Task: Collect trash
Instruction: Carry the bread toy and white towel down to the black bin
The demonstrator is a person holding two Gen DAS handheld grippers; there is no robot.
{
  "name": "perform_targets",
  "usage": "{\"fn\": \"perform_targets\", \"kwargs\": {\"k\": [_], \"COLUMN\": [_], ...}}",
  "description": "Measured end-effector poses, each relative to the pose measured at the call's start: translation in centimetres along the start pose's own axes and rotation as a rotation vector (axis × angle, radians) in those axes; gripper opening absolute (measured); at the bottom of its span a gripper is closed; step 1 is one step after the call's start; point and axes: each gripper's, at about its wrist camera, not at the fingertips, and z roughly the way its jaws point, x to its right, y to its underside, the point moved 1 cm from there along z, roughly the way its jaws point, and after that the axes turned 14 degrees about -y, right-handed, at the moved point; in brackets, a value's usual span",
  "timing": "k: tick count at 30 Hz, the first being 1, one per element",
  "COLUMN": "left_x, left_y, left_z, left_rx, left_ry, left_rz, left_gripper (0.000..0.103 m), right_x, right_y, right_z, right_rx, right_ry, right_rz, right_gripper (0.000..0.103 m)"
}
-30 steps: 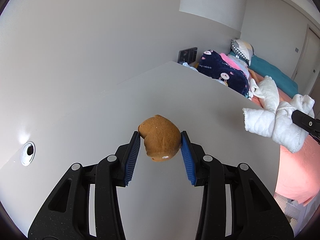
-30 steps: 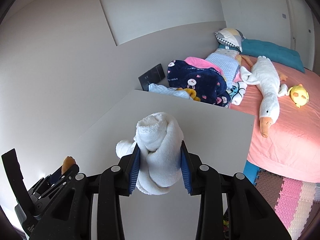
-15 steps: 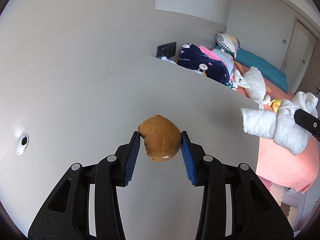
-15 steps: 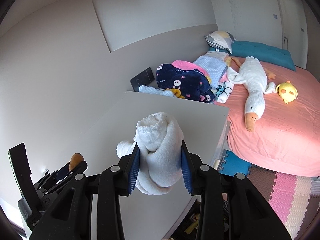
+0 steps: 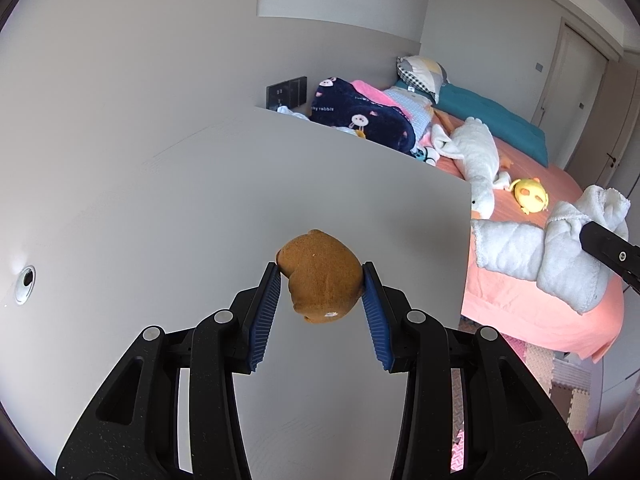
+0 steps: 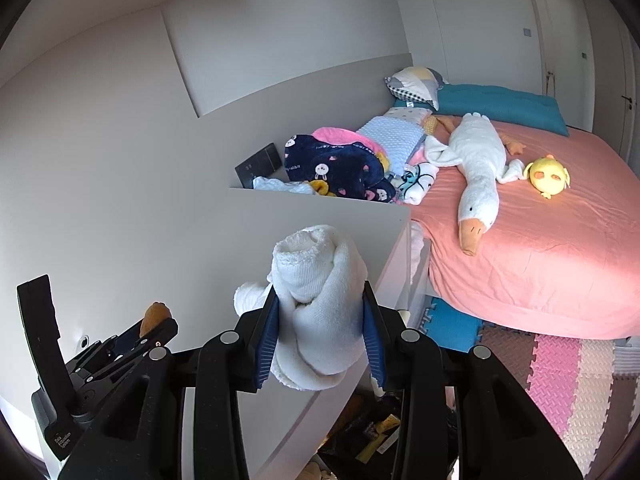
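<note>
Brown spongy lump (image 5: 320, 276): one, clamped in your left gripper (image 5: 322, 300), held above grey table (image 5: 200, 200). White rolled cloth (image 6: 316, 304): one, pinched between blue pads of your right gripper (image 6: 320, 332), over table edge. On pink bed (image 6: 560, 240): one white goose plush (image 6: 478, 164), one yellow chick plush (image 6: 548, 176), one teal pillow (image 6: 496, 102).

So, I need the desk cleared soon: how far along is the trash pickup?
Done: the visible desk surface shows no loose trash. In hand: the left gripper clamps a brown lump, the right gripper a white cloth. Left: dropping both; no bin is clearly visible.
</note>
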Motion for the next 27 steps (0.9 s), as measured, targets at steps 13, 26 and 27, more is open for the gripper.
{"fn": "perform_targets", "kwargs": {"k": [13, 26, 27], "left_x": [4.7, 10.4, 10.8], "left_y": [0.5, 1.8, 1.9], "left_z": [-1.2, -3.8, -3.8], "left_rx": [0.007, 0.032, 0.032], "left_ry": [0.057, 0.162, 0.169], "left_rz": [0.078, 0.179, 0.186], "left_gripper": [0.042, 0.042, 0.042], "right_x": [4.0, 8.9, 9.3], "right_y": [0.7, 2.4, 2.4], "right_z": [-3.7, -8.1, -8.2], "right_rx": [0.037, 0.077, 0.079], "right_ry": [0.068, 0.166, 0.172], "right_rz": [0.048, 0.114, 0.12], "right_gripper": [0.04, 0.04, 0.04]}}
